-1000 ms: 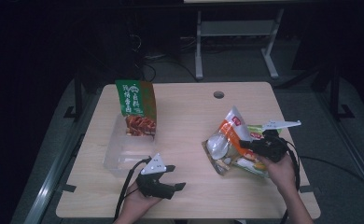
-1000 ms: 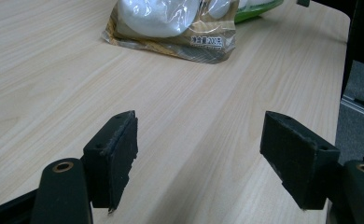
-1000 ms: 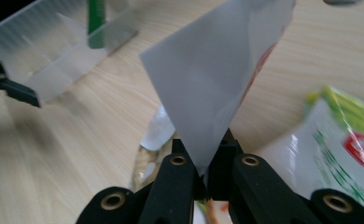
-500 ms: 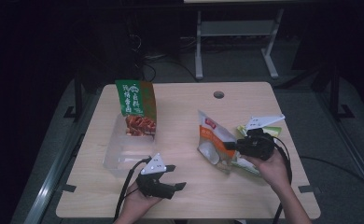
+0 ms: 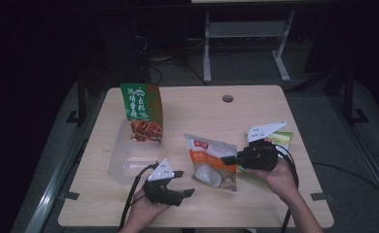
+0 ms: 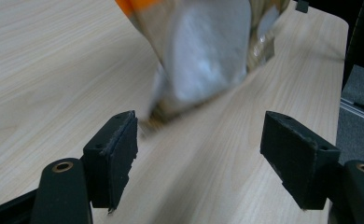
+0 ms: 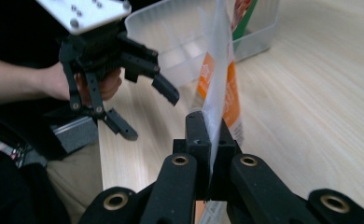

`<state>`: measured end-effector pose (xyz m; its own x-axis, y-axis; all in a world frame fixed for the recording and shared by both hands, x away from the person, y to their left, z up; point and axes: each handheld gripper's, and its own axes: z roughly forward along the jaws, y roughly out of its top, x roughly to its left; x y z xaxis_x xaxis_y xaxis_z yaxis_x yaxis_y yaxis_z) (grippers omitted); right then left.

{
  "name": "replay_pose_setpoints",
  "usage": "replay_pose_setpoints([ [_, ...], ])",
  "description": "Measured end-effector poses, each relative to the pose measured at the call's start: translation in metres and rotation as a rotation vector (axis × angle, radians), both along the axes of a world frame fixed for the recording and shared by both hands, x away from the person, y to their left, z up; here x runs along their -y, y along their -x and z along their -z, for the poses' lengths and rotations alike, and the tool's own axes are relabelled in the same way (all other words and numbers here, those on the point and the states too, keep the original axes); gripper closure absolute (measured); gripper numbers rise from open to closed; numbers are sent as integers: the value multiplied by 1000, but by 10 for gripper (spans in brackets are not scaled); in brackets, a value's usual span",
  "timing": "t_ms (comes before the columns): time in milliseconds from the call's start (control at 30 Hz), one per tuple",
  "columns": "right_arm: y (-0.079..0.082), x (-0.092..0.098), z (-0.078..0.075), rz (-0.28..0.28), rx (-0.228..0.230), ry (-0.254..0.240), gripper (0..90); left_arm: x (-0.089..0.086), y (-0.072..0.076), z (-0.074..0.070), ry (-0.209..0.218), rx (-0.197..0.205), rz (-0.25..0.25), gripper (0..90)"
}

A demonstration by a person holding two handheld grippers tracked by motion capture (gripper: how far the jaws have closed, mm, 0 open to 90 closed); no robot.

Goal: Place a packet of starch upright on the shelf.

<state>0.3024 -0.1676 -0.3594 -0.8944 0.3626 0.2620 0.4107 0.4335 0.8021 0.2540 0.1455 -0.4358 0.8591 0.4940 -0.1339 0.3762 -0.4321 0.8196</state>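
An orange and white snack pouch (image 5: 209, 162) hangs upright over the middle of the table, its lower end near the tabletop. My right gripper (image 5: 229, 159) is shut on its right edge; in the right gripper view the jaws pinch the thin pouch (image 7: 217, 70) edge-on. My left gripper (image 5: 182, 183) rests near the front edge, left of the pouch, open with nothing between its fingers. In the left gripper view the blurred pouch (image 6: 208, 51) hangs just beyond my open left gripper (image 6: 203, 158). The right gripper view shows the left gripper (image 7: 147, 114) and its hand beside the pouch.
A clear plastic bin (image 5: 129, 158) sits at the table's left, with a green and red bag (image 5: 141, 109) standing at its far end. A green packet (image 5: 284, 138) lies behind the right hand. A cable hole (image 5: 228, 98) is near the table's far edge.
My right gripper has carried the pouch leftward from the right side toward the table's middle and raised it upright. The left gripper has not moved.
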Motion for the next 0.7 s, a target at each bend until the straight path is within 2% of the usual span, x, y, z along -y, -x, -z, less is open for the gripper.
replay_pose_setpoints([
  [67, 0, -1, 4, -12, 1, 8, 895, 1, -1, 0, 1, 3, 0, 269],
  [133, -1, 0, 5, -13, 5, -8, 894, 2, -2, 1, 8, -9, -3, 269],
  [300, -1, 1, 7, -12, 35, 8, 894, 8, -7, 0, 19, -23, -5, 270],
  [467, -3, 3, 10, -26, 49, -7, 893, 16, -10, 2, 23, -32, -7, 283],
  [700, -6, 5, 11, -34, 66, -12, 893, 29, -25, 3, 11, -63, -16, 319],
])
